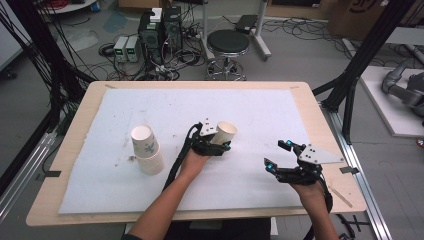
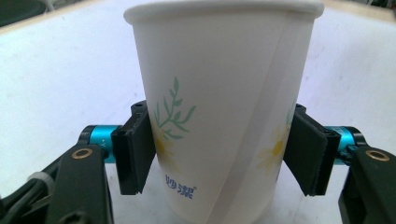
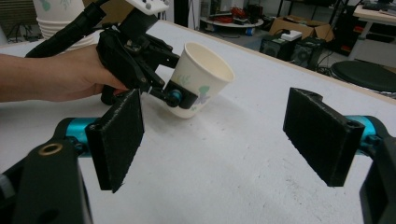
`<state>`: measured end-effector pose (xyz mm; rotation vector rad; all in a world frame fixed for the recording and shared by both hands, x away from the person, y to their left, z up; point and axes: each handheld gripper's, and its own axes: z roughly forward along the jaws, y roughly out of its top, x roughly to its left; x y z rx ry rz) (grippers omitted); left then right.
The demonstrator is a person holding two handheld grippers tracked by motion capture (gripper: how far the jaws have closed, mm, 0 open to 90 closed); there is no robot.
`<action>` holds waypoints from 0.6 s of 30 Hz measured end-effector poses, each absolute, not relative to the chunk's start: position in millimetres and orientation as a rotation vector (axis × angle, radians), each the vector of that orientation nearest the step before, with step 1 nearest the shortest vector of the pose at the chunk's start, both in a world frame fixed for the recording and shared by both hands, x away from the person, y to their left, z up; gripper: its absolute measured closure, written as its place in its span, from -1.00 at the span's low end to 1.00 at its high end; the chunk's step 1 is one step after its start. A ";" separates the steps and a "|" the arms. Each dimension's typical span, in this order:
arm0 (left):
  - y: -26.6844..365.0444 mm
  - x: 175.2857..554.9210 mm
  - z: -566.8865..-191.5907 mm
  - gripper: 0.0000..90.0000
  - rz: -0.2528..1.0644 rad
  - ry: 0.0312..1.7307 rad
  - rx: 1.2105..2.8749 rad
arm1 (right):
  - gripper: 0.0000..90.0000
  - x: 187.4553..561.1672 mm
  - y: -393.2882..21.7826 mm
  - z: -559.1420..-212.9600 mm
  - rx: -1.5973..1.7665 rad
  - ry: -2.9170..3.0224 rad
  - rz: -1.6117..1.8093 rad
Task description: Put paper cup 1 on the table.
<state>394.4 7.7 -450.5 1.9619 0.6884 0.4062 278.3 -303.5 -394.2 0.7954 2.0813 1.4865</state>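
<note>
A white paper cup printed with a flower sprig sits between the pads of my left gripper, which is shut on its lower half near the middle of the table. In the right gripper view the cup tilts, its open mouth pointing up and away from the hand, and its base is close to the mat. A stack of matching cups stands upright to the left. My right gripper is open at the right front, with bare mat between its fingers.
A white mat covers most of the wooden table. Beyond the far edge, on the floor, are a black stool, computer boxes and cables. A black frame post stands at the right.
</note>
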 end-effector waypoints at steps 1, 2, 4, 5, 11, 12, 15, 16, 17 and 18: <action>7.4 393.8 -450.3 -0.28 0.408 0.692 1.966 | -0.53 278.3 -303.6 -394.2 0.793 2.082 1.484; 7.8 393.4 -449.8 -0.28 0.411 0.695 1.971 | -0.53 278.2 -303.5 -394.0 0.793 2.083 1.484; 8.9 391.6 -448.4 -0.28 0.408 0.698 1.986 | -0.53 278.0 -303.4 -393.8 0.787 2.084 1.483; 9.9 390.0 -447.3 -0.28 0.415 0.695 2.003 | -0.53 277.5 -303.5 -393.6 0.789 2.085 1.483; 15.9 377.4 -448.9 -0.28 0.438 0.697 2.036 | -0.53 276.9 -303.9 -394.5 0.788 2.084 1.479; 18.0 375.3 -450.6 -0.28 0.438 0.704 2.033 | -0.53 276.9 -303.9 -394.6 0.787 2.085 1.477; 19.1 371.4 -451.3 -0.28 0.443 0.698 2.040 | -0.53 275.9 -303.3 -394.2 0.787 2.088 1.476; 18.8 370.3 -451.3 -0.28 0.446 0.694 2.042 | -0.53 275.8 -303.1 -394.1 0.786 2.087 1.477; 18.7 370.0 -451.2 -0.28 0.447 0.691 2.044 | -0.53 275.7 -302.8 -394.0 0.787 2.086 1.480; 18.8 369.8 -451.2 -0.28 0.443 0.697 2.043 | -0.53 275.5 -302.6 -393.8 0.789 2.089 1.478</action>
